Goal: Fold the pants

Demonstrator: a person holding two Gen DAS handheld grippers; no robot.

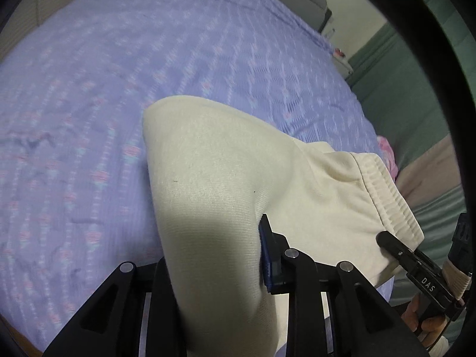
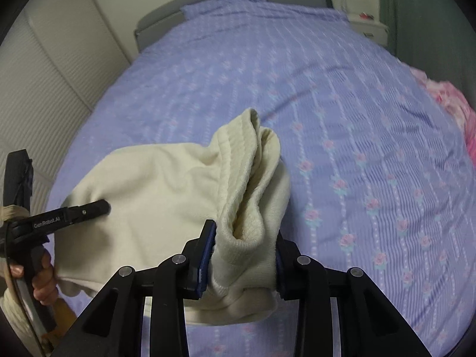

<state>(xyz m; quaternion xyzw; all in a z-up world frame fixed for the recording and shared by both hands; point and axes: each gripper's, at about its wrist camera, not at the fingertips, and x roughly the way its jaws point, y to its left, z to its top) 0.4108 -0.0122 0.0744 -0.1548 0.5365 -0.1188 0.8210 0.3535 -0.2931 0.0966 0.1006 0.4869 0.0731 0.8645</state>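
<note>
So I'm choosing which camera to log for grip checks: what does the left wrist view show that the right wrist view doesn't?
Only the left wrist view shows the left gripper clamping a smooth fold of the cream pants. Only the right wrist view shows the right gripper shut on the bunched ribbed waistband, plus the white wardrobe. Both show the pants held over the purple bedspread and a pink cloth.

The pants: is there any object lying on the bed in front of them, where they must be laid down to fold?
Nothing visible does. The cream pants hang gripped by the left gripper and the right gripper, and the purple bedspread ahead shows no object. A pink cloth lies only at the far right edge.
</note>
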